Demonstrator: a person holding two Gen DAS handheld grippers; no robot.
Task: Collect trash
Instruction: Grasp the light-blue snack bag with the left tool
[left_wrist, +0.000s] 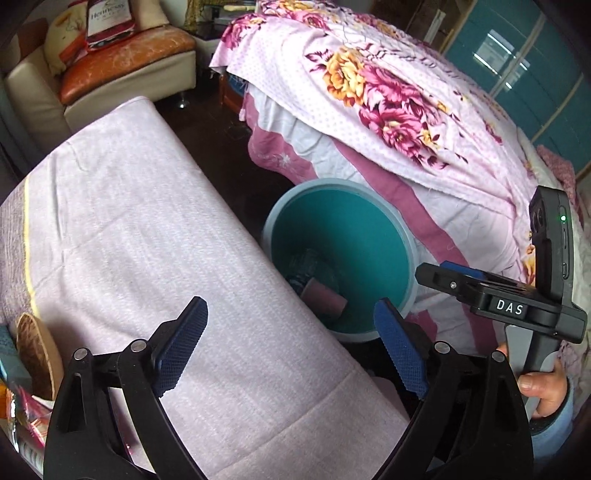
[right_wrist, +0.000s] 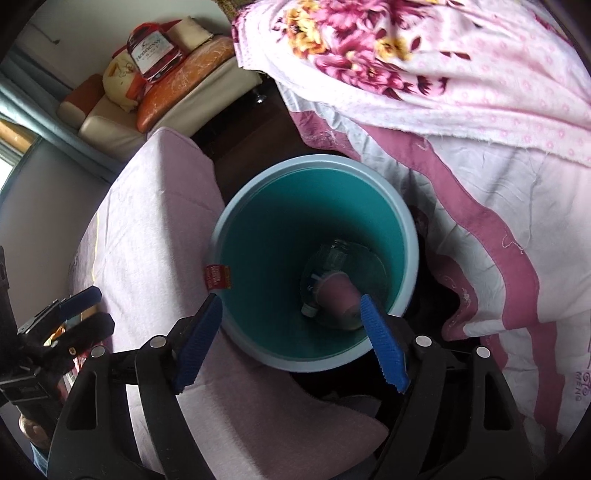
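Right wrist view, listed by size. Bed with floral quilt (right_wrist: 424, 74): fills the upper right, its pink-bordered sheet hanging just beside the bin. Padded pink surface (right_wrist: 155, 229): left of the bin, touching its rim. Sofa (right_wrist: 122, 122): far upper left, carrying cushions and a red bag. Teal bin (right_wrist: 258, 229): upright on the dark floor between bed and surface. Left gripper (left_wrist: 291, 343): jaws spread wide, nothing between them, above the surface's edge. Right gripper (right_wrist: 291, 336): jaws released and empty, over the bin's near rim. Clear plastic bottle (right_wrist: 328, 262): lying at the bin's bottom. Pink cylinder (right_wrist: 338, 295): possibly a cup, lying against the bottle. Red label (right_wrist: 218, 277): on the bin's rim.
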